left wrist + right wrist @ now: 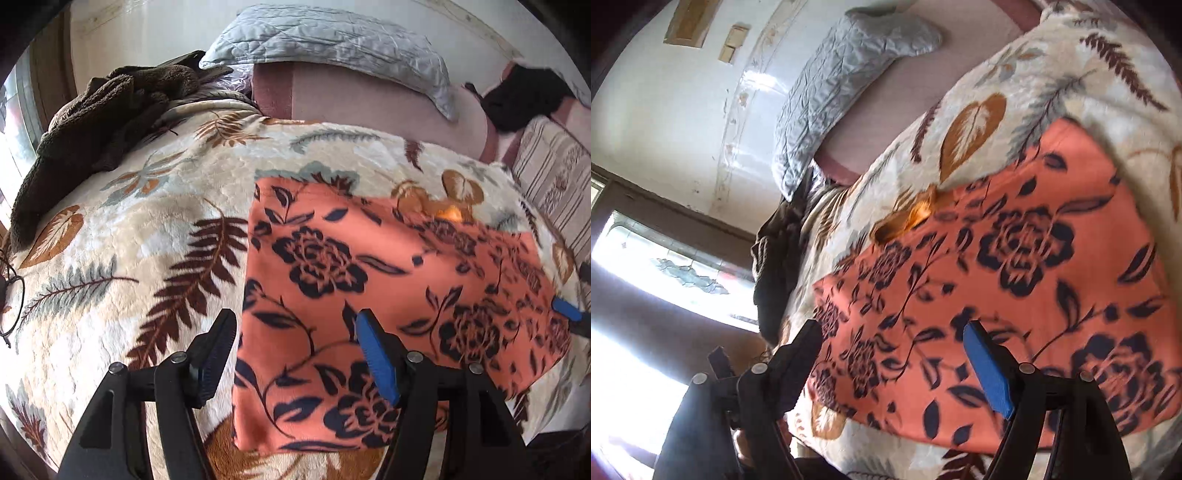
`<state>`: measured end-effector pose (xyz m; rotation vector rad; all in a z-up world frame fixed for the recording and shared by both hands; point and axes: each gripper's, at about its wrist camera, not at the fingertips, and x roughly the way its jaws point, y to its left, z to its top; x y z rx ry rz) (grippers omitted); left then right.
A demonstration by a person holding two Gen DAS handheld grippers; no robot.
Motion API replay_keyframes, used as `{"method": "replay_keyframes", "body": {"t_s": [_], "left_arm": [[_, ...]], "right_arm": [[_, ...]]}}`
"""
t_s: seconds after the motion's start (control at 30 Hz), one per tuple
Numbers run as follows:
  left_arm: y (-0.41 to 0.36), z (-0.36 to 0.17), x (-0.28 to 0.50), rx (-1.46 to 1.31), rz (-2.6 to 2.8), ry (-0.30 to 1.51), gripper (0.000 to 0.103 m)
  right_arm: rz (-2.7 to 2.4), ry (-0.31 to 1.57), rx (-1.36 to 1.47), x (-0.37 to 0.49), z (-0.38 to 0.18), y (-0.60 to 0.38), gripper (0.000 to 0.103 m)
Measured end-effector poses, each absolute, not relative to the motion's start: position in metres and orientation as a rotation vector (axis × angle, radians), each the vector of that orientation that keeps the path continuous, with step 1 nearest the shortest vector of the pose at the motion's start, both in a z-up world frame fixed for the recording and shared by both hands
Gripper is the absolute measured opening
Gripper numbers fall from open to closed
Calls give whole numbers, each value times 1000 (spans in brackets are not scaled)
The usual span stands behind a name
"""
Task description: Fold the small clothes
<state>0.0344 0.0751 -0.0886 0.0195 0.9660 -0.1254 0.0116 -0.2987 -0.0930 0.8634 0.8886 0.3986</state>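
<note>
An orange cloth with dark flowers (pixel 388 280) lies flat on the leaf-patterned blanket (pixel 147 221). It also shows in the right wrist view (pixel 1015 295). My left gripper (pixel 295 354) is open and empty, held above the cloth's left edge. My right gripper (pixel 894 362) is open and empty above the cloth's near edge. One blue fingertip of the right gripper (pixel 565 309) shows at the cloth's right edge in the left wrist view.
A brown fleece garment (pixel 92 122) lies at the blanket's far left. A grey quilted pillow (pixel 332 44) rests against the pink headboard (pixel 369 107). Glasses (pixel 11 306) lie at the left edge. A window (pixel 665 266) is beside the bed.
</note>
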Motion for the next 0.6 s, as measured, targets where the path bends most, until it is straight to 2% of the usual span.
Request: {"method": "replay_keyframes", "body": {"t_s": [0.13, 0.27, 0.4, 0.6], "left_arm": [[74, -119, 24, 29, -80, 992, 71], [90, -124, 29, -66, -80, 1018, 82], [95, -126, 30, -103, -97, 1026, 83], [96, -126, 28, -115, -101, 1022, 83]], "right_arm": [[579, 978, 936, 41, -111, -244, 82], [509, 1072, 869, 98, -140, -216, 82], [400, 1016, 1030, 144, -157, -263, 79], [164, 940, 1001, 136, -143, -330, 80]]}}
